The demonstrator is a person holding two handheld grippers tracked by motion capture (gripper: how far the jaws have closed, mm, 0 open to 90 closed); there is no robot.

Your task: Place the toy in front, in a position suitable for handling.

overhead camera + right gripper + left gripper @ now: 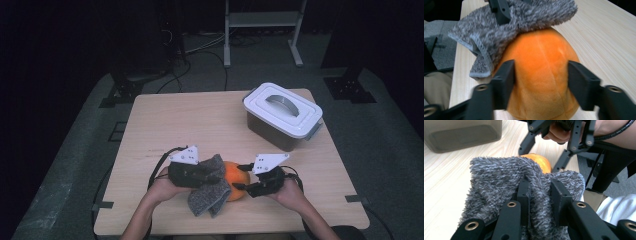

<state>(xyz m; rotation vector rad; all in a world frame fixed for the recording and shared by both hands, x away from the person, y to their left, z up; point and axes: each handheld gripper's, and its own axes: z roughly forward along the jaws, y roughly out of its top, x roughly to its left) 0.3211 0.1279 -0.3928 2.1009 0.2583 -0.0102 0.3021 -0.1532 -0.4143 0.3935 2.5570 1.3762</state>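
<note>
Left gripper [539,195] is clamped tight on a fold of the grey fuzzy cloth [210,187], which lies draped over the orange plush ball [236,179] near the tabletop's [170,120] front edge, about mid-width. Right gripper [541,75] straddles the ball, jaws half-spread against its sides; whether they actually squeeze it, cannot tell. White-lidded grey box [283,116] sits at the far right corner.

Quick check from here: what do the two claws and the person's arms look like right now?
Both claws are black, with jointed link arms, brass-ringed pivots and flat rectangular pads. The left claw and right claw each carry a light three-cornered plate dotted with small holes on top. A black cable loops from each. The forearms are bare, with no sleeves in sight.
</note>
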